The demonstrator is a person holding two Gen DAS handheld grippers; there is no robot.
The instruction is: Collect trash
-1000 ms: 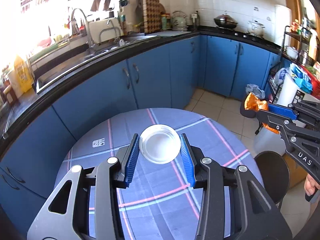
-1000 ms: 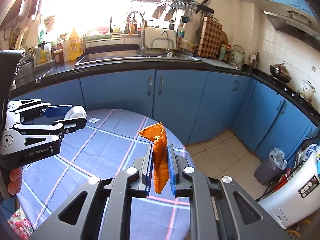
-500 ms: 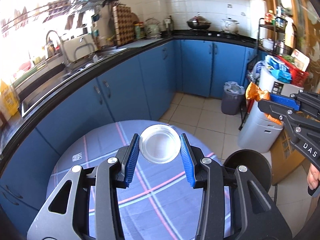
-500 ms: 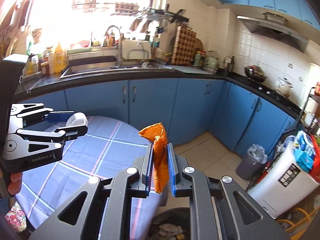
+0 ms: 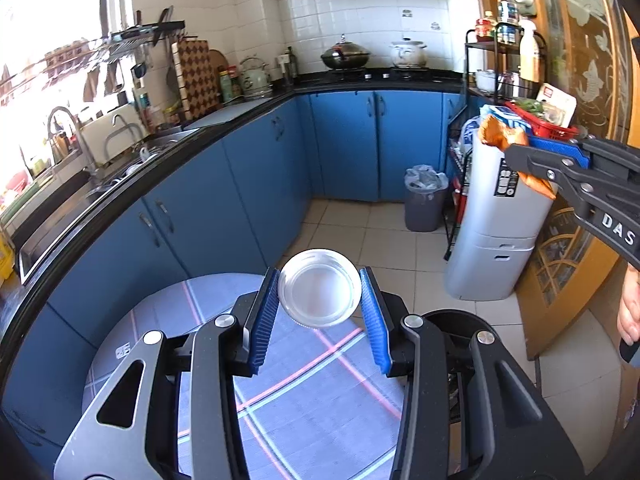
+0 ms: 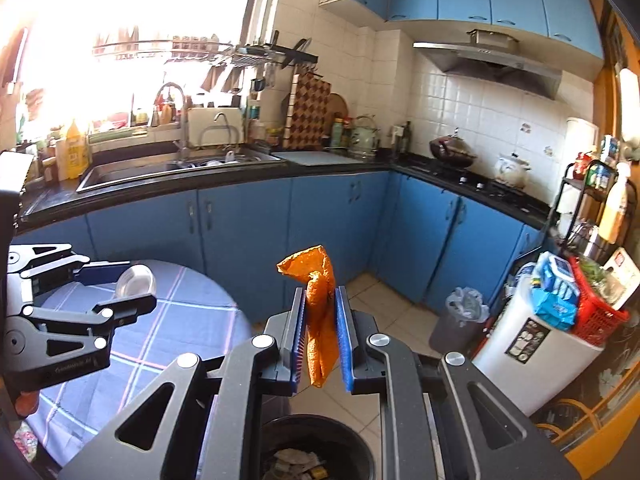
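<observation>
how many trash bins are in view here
2: a black round bin directly below the right claw, already holding scraps, and a grey bag-lined bin on the tiled floor by the blue cabinets. Others may be hidden.

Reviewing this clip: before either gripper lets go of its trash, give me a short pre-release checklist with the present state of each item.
1. Right gripper shut on the crumpled orange wrapper: ok.
2. Left gripper shut on the round clear plastic lid: ok.
3. Round black trash bin open, scraps visible inside: ok.
4. Orange wrapper directly above the bin opening: cannot tell; the bin shows just below the right gripper.
5. Plastic lid above the bin: not ok; it hangs over the edge of the blue plaid tablecloth, with the bin's rim to its right.
6. The two grippers apart from each other: ok.
</observation>
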